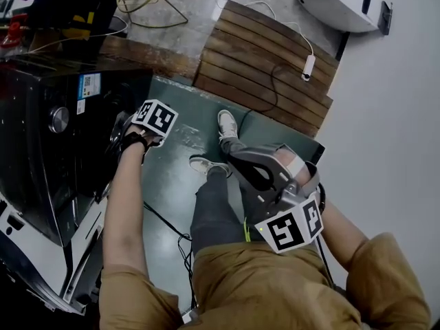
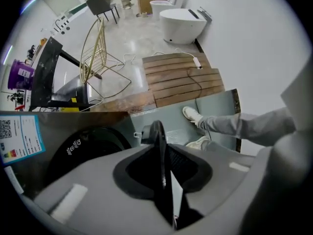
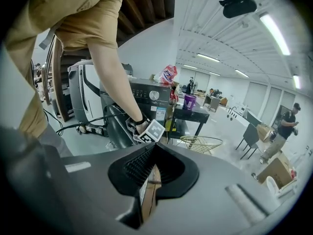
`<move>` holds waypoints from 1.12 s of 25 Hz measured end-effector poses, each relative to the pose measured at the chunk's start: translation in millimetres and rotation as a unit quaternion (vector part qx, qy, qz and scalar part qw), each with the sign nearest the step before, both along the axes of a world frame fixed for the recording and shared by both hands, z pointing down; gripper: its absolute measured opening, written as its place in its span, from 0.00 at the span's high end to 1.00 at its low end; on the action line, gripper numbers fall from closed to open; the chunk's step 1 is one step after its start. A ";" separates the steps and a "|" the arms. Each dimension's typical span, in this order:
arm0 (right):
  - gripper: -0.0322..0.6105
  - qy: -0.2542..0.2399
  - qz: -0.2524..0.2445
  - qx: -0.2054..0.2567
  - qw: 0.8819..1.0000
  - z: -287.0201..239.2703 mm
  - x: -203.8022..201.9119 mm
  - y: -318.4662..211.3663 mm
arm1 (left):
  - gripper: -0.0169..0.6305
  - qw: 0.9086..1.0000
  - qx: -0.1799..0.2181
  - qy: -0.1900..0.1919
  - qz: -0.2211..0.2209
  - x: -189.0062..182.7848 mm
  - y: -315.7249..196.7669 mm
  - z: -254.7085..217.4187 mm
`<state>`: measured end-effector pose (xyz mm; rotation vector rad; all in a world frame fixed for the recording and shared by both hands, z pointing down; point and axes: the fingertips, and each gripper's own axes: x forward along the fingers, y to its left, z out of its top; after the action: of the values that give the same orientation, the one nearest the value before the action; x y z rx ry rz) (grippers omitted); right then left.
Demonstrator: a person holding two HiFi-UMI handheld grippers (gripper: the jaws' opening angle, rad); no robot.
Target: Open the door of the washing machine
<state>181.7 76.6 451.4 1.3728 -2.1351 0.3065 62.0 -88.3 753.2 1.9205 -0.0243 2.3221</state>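
Here the left gripper (image 1: 122, 137) grips the washer (image 1: 41, 150) door (image 2: 157, 141).
Its fingers (image 2: 88, 190) clench the door's thin dark edge, just off the washer's front; the right gripper's (image 1: 240, 162) fingers (image 3: 220, 190) are clenched, empty.

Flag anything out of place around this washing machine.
Loose cords stand out: a white adapter lies on the wooden decking with its leads trailing over the slats, and a black cable snakes across the floor by the person's feet. Both look like trip hazards. Nothing looks spilled or broken.
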 end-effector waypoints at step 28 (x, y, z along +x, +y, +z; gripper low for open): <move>0.94 0.059 -0.155 0.022 0.986 -4.6 -83.0 57.9 | 0.85 0.994 0.059 0.086 0.022 -41.8 195.9 -24.1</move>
<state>98.7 134.5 446.8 1.0323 -2.2238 0.0534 20.2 107.6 729.1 2.1938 -0.1060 2.2180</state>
